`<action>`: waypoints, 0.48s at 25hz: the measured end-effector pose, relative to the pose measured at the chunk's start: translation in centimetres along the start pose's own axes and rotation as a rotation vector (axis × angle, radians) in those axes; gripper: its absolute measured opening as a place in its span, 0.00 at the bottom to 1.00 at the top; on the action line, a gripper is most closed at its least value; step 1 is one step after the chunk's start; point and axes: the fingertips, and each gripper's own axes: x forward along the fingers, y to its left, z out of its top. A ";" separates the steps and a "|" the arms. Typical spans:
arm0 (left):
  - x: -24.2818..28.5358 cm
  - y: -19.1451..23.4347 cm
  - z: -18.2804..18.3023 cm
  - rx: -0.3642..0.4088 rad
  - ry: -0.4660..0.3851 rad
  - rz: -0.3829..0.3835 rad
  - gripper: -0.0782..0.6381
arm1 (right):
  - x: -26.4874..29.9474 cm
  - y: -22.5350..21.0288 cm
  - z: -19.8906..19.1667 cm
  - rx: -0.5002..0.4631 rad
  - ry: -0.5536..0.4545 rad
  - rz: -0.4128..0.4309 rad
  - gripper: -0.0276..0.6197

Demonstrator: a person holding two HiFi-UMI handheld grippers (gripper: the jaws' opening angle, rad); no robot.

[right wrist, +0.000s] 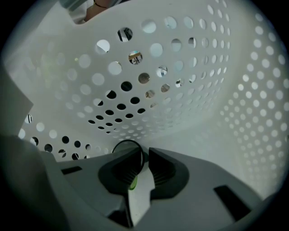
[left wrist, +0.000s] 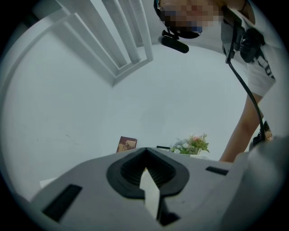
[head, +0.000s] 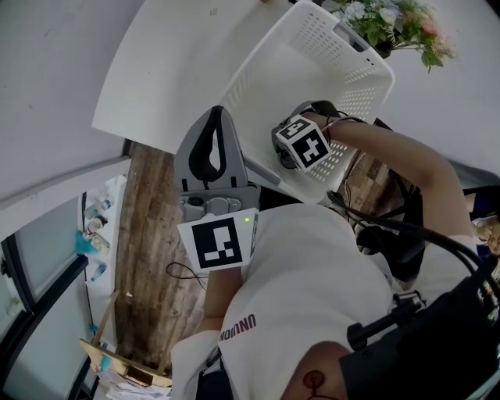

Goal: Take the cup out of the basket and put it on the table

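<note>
Your right gripper [right wrist: 146, 151]: fingers narrowly apart with the cup [right wrist: 123, 145] wall between them. The dark rim sits against the left pad and a slit of light shows on the right pad's side, so it isn't clamped. There's a green speck low in the gap; can't tell what it is.

Your left gripper [left wrist: 145, 153]: fingers together, nothing between them, pointing up at a pale wall. In the head view it sits at 9 o'clock of the right gripper, outside the basket.

Containers: one white perforated basket [head: 312, 47], at 1 o'clock in the head view, resting on the white table [head: 180, 62] with its near end out past the table edge. Your right arm reaches in over the near rim. The cup is in the basket's bottom, mouth toward the camera in the right gripper view. It's the only item I can see inside.

Counts: one cup, one basket, two grippers, two marker cubes. One bunch of flowers [head: 391, 19] at 1 o'clock beyond the basket.

Writing: red lettering [head: 238, 326] on your white shirt, upside down, not safely readable. The cubes carry only black-and-white square markers.
</note>
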 end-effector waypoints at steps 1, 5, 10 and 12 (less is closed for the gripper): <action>0.0 0.0 0.0 0.000 0.000 0.000 0.13 | 0.0 -0.1 0.0 -0.002 0.001 -0.004 0.14; 0.0 -0.2 -0.1 0.000 0.000 -0.002 0.13 | -0.1 -0.3 -0.2 -0.007 0.004 -0.018 0.13; -0.1 -0.1 0.0 -0.004 -0.001 -0.003 0.13 | -0.2 -0.5 -0.3 -0.009 0.013 -0.023 0.13; 0.0 -0.2 0.2 0.007 -0.010 -0.006 0.13 | -0.3 -0.6 -0.4 -0.005 0.011 -0.027 0.13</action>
